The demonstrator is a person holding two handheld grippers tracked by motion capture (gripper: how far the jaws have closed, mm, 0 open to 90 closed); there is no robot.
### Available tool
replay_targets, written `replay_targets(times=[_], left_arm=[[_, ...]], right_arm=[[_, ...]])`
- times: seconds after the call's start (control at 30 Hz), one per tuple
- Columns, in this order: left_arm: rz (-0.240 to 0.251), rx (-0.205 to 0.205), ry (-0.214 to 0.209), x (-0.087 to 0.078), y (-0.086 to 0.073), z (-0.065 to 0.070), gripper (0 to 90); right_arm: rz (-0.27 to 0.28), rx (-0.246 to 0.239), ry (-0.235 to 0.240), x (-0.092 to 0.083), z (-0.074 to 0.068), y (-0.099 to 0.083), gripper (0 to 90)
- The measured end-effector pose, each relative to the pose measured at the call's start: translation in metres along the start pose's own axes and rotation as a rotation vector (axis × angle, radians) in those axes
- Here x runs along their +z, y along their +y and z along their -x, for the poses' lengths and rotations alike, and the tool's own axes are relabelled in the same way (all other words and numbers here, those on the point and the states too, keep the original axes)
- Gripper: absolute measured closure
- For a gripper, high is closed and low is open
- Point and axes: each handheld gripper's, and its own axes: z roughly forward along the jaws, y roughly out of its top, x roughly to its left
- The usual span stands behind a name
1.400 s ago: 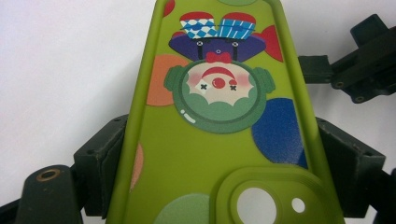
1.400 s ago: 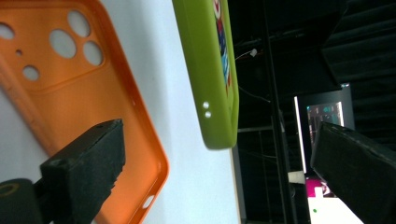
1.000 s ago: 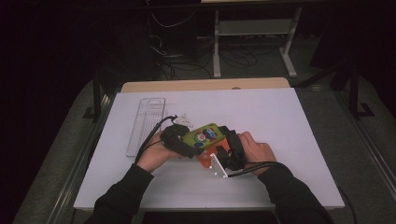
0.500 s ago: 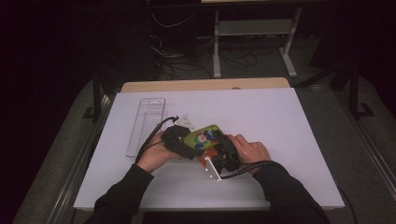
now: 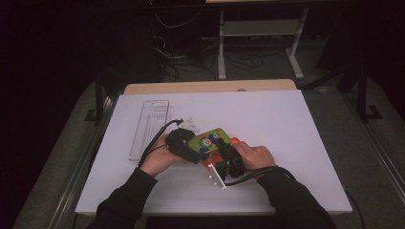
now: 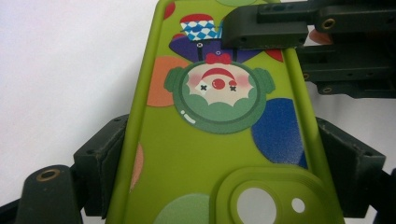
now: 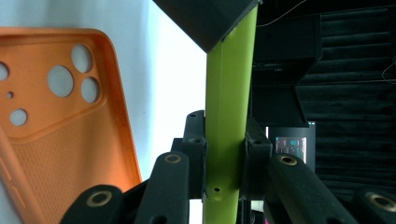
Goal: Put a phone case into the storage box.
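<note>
The green phone case (image 5: 210, 140), printed with a clown face and coloured spots, is held above the white table (image 5: 296, 124) between both tongs. The left tongs (image 6: 224, 154) are clamped narrow across the case's width near its camera cut-out, one jaw on each long edge, as is seen in the left gripper view. In the right gripper view the right tongs (image 7: 224, 149) are seen closed on the case's thin edge, a pad pressed against each face. These jaws have just been closing: a second ago they stood wider beside the case, and now the case is pinched between them, while the left grip has not altered. The case is thus judged to be secured from two sides, so that it could be bent, pulled or passed over without slipping.

An orange phone case (image 7: 60, 126) lies flat on the table just beside and partly beneath the green one, its inner side and lens holes turned up. A clear plastic tray (image 5: 149, 128) rests on the table well to the left.
</note>
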Motion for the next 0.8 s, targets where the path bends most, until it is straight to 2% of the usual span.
replay_targets(times=[0.13,0.27,0.4,0.47,0.53,0.6,0.67,0.7,0.73,0.77,0.8], left_arm=[[-0.003,0.002,-0.002,0.000,0.000,0.000,15.3],[-0.007,0.041,-0.003,0.000,0.001,-0.001,14.9],[0.010,0.045,-0.002,0.000,0.002,-0.001,12.8],[0.032,0.017,-0.010,-0.001,0.001,0.000,7.8],[0.037,0.009,-0.027,-0.003,0.001,-0.002,4.2],[0.046,0.018,-0.030,-0.006,0.001,-0.003,2.1],[0.032,0.038,-0.023,-0.009,0.000,-0.005,0.6],[0.056,0.003,-0.023,-0.009,0.000,-0.004,0.0],[0.042,0.027,-0.019,-0.012,0.000,-0.006,0.0],[0.061,0.025,-0.014,-0.013,0.000,-0.006,0.0],[0.049,0.026,-0.017,-0.015,0.000,-0.006,0.0]], right_arm=[[-0.004,0.003,-0.005,0.000,-0.001,0.000,75.0],[-0.004,-0.006,-0.017,-0.001,-0.002,-0.001,75.2],[0.000,0.000,-0.020,-0.002,-0.001,-0.003,75.3],[-0.005,0.001,-0.011,-0.002,-0.001,-0.005,75.3],[-0.009,0.016,-0.005,-0.002,-0.001,-0.008,75.3],[-0.016,0.026,0.000,-0.001,0.001,-0.010,75.3],[-0.022,0.039,0.001,-0.001,0.002,-0.012,75.3],[-0.027,0.041,0.001,-0.001,0.003,-0.013,75.3],[-0.029,0.045,0.002,-0.001,0.003,-0.013,75.3],[-0.030,0.050,0.002,-0.001,0.003,-0.013,75.3],[-0.031,0.057,0.003,-0.002,0.003,-0.013,75.3]])
